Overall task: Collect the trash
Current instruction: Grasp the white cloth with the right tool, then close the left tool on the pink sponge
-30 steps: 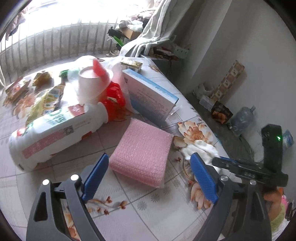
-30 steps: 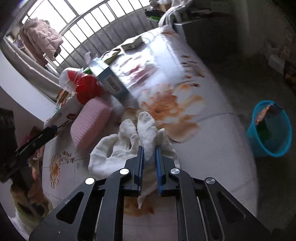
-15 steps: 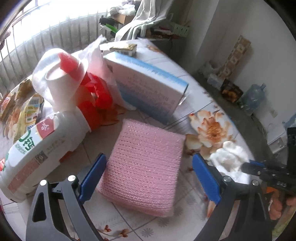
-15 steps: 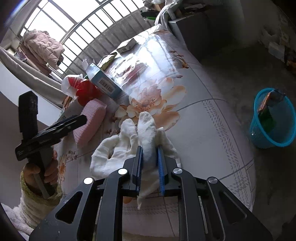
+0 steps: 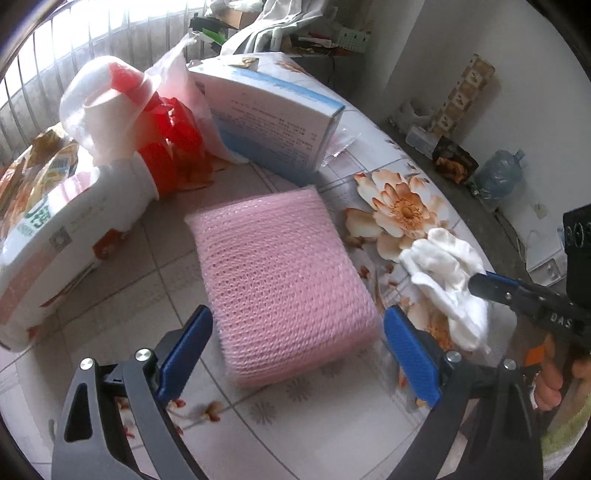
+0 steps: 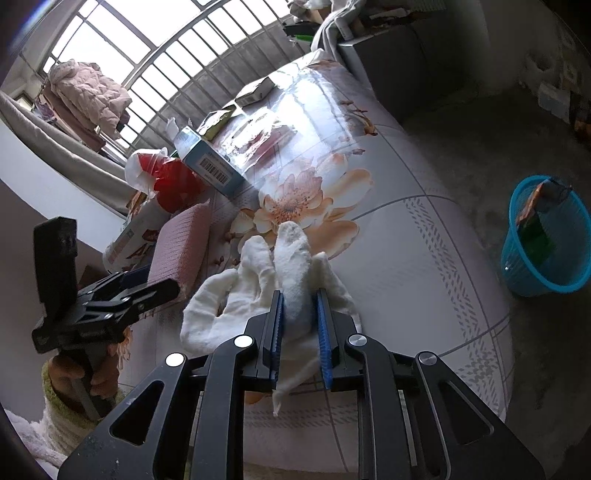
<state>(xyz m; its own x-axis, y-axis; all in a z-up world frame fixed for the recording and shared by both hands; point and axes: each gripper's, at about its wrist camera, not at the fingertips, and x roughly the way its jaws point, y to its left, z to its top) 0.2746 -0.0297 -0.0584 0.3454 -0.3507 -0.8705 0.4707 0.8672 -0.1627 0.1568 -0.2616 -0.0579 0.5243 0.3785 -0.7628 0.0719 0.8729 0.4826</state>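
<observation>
Crumpled white cloth (image 6: 291, 258) on the floral table (image 6: 406, 266) — flat pink mesh pad (image 5: 280, 273) beside it.

This is a lived-in room of a home — a table covered with a glossy flower-printed oilcloth (image 6: 424, 258) stands by a tall barred window (image 6: 155, 70), where a padded pink jacket (image 6: 92, 92) hangs to air. The concrete floor (image 6: 480, 122) holds a round blue plastic basket (image 6: 546, 273) with wrappers in it, and along the white wall sit a large clear water jug (image 5: 498, 177) and a printed cardboard box (image 5: 469, 88) — ordinary household clutter. A grey cloth (image 5: 273, 26) is draped over a cabinet at the far end.
</observation>
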